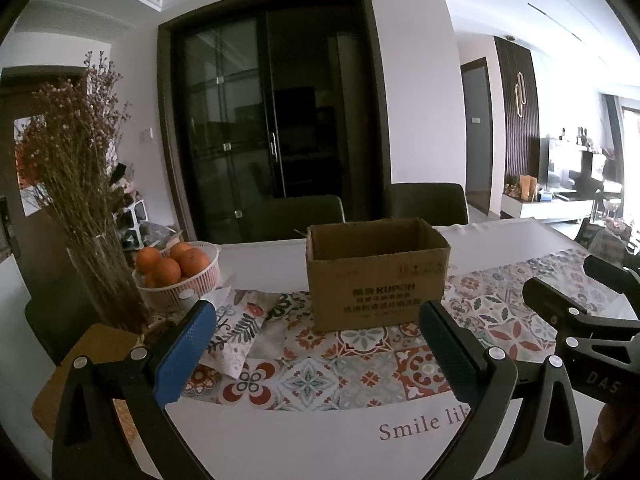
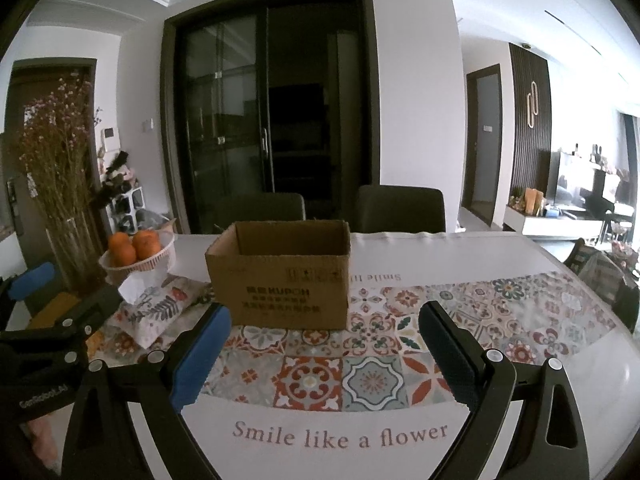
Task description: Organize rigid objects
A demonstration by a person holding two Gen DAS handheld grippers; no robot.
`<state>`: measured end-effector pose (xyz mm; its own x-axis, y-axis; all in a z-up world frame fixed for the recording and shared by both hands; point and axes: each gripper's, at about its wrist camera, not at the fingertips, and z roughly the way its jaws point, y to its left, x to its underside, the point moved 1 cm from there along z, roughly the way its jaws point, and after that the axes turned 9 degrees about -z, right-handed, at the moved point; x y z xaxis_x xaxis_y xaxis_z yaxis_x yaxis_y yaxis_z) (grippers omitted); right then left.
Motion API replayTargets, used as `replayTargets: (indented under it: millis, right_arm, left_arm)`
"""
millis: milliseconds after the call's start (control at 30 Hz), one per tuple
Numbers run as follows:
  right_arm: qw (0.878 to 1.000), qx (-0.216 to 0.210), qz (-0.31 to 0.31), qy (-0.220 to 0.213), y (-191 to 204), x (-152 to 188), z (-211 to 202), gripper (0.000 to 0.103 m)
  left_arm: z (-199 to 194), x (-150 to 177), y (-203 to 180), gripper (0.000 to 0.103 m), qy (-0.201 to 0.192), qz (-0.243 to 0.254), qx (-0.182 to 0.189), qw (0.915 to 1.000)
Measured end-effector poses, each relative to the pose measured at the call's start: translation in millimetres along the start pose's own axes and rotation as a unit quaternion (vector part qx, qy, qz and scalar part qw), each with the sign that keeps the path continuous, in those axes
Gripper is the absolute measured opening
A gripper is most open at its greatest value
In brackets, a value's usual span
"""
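Observation:
An open-topped brown cardboard box (image 1: pixel 376 280) (image 2: pixel 280 288) stands on the patterned table runner (image 1: pixel 340 368) (image 2: pixel 372 376); I cannot see its floor. In the left wrist view my left gripper (image 1: pixel 319 312) hovers just in front of the box, open, nothing between its blue pads (image 1: pixel 184 352). To its right is my right gripper (image 1: pixel 572 284). In the right wrist view the right gripper (image 2: pixel 326 312) is open and empty, with the box ahead and slightly left. The left gripper (image 2: pixel 68 290) shows at the left edge, also open.
A white basket (image 1: pixel 180 292) (image 2: pixel 160 256) of oranges, a glass vase (image 1: pixel 108 276) (image 2: pixel 72 248) of dried flowers, a patterned tissue pouch (image 1: pixel 240 328) (image 2: pixel 152 312) and a cork mat (image 1: pixel 72 368) sit left of the box. Two dark chairs (image 1: pixel 428 204) (image 2: pixel 400 208) stand behind the table.

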<state>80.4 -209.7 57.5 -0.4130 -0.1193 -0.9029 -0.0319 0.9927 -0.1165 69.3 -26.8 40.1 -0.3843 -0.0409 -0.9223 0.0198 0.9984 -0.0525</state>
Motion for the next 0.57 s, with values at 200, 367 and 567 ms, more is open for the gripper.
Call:
replayTargets:
  millis: [200, 367, 567]
  right_arm:
    - [1.0, 0.0, 0.0, 0.0, 0.3, 1.2, 0.5, 0.096]
    - [1.0, -0.002, -0.001, 0.0, 0.7, 2.0, 1.5, 0.096]
    - [1.0, -0.001, -0.001, 0.002, 0.3, 3.2, 2.2, 0.096]
  left_arm:
    - [1.2, 0.5, -0.4, 0.103, 0.004, -0.001, 0.002, 1.0]
    - [1.9, 1.6, 0.1, 0.103, 0.005, -0.002, 0.005, 1.0]
    - [2.4, 3.1, 0.5, 0.103, 0.008, -0.002, 0.004, 1.0]
